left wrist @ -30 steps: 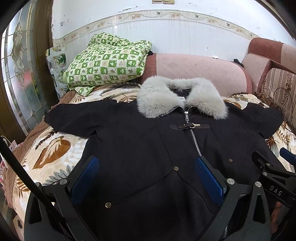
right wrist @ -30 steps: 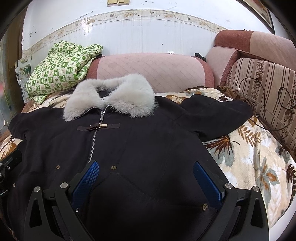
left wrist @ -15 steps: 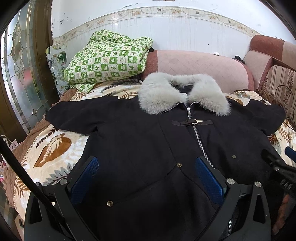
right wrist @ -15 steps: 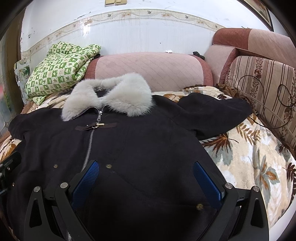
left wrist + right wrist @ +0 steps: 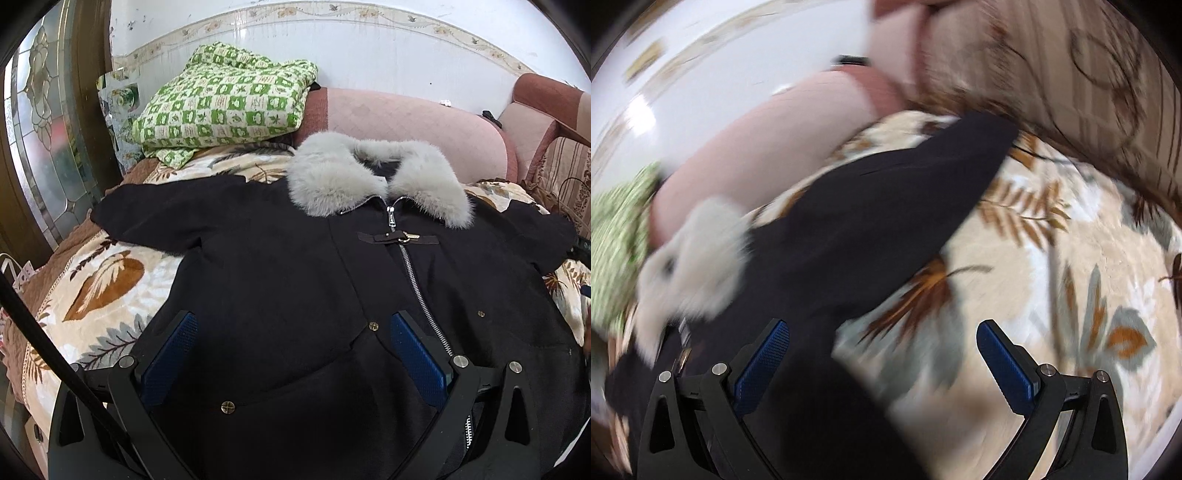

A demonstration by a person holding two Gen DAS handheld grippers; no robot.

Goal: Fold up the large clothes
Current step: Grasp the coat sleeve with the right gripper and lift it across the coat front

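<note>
A large black coat (image 5: 280, 266) with a grey fur collar (image 5: 373, 181) and a zip lies flat, front up, on a leaf-patterned blanket (image 5: 99, 280). Both sleeves are spread out sideways. My left gripper (image 5: 291, 332) is open and empty above the coat's lower front. In the blurred right wrist view the coat's sleeve (image 5: 886, 206) stretches away to the upper right. My right gripper (image 5: 882, 339) is open and empty above the coat's edge and the blanket (image 5: 1071, 288).
A folded green checked quilt (image 5: 225, 99) rests on the pink sofa back (image 5: 399, 122). A striped cushion (image 5: 1089, 70) stands at the right. A patterned glass door (image 5: 40, 122) is at the left.
My right gripper has swung fast to the right and tilted, now facing the coat's right sleeve. My left gripper has drifted slightly closer to the coat. Both stay open.
</note>
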